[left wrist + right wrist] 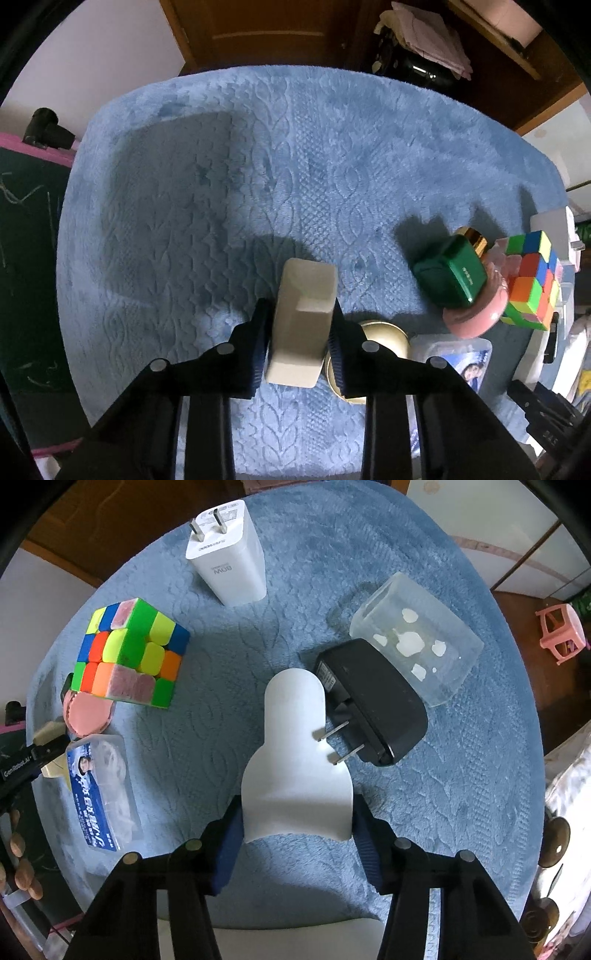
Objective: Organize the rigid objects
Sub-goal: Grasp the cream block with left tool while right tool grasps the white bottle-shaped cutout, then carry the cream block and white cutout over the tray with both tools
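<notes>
While my left gripper (pixel 298 345) pinches a cream block (pixel 301 325) above the blue cloth (pixel 221 184), my right gripper (pixel 297 829) clamps a white bottle (pixel 295 753) over the same cloth, its top just beside the black charger (pixel 373 701) and clear box (pixel 417 635).

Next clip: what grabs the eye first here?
The scrambled cube, bright on the blue blanket at the left of the right wrist view. Next, each gripper is clamped on something pale: the left gripper on a cream block, the right gripper on a white bottle-shaped piece.
</notes>
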Demonstrator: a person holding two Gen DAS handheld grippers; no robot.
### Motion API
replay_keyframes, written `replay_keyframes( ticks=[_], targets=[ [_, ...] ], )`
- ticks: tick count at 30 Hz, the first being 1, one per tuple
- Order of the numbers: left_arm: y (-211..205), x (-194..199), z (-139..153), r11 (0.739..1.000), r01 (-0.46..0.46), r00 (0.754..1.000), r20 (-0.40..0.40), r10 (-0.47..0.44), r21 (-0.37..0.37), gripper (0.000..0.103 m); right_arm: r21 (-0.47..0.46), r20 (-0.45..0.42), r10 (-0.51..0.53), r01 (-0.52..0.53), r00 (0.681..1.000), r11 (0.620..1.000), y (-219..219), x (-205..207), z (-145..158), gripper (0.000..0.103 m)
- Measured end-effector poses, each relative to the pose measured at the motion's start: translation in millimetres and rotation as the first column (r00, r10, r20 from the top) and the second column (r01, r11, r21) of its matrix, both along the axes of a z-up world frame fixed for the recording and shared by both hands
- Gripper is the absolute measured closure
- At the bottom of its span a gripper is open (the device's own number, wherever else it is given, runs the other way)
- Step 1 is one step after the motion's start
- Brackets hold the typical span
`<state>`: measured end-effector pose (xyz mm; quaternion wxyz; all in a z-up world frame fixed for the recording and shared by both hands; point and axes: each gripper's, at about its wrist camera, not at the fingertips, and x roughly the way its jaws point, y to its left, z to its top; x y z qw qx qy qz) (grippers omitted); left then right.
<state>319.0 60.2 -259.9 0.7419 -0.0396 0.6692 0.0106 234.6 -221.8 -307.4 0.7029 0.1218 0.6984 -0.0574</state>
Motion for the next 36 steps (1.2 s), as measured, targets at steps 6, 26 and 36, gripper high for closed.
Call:
replay_keyframes(
  ticks=[6, 26, 36],
  targets=[
    [-7.0, -19.5, 29.6, 0.999, 0.04, 0.998, 0.055, -0.04, -0.002, 0.072, 0.107, 0.049, -0.012, 0.006, 0.999, 0.994, -16.2, -8.8, 35.8, 0.047],
    [-47.2, -160.8, 204.5, 0.982, 0.181, 0.933, 0.326, -0.152, -0.06, 0.072, 0.181, 0.371, 0.154, -0.234, 0.916, 0.955, 6.8, -113.2, 198.1, 0.047],
    [-56.9, -247.4, 236.8, 0.98, 0.191, 0.907, 0.392, -0.155, -0.053, 0.072, 0.136, 0.467, 0.256, -0.355, 0.846, 0.925, 15.4, -193.5, 246.2, 0.047]
  ],
)
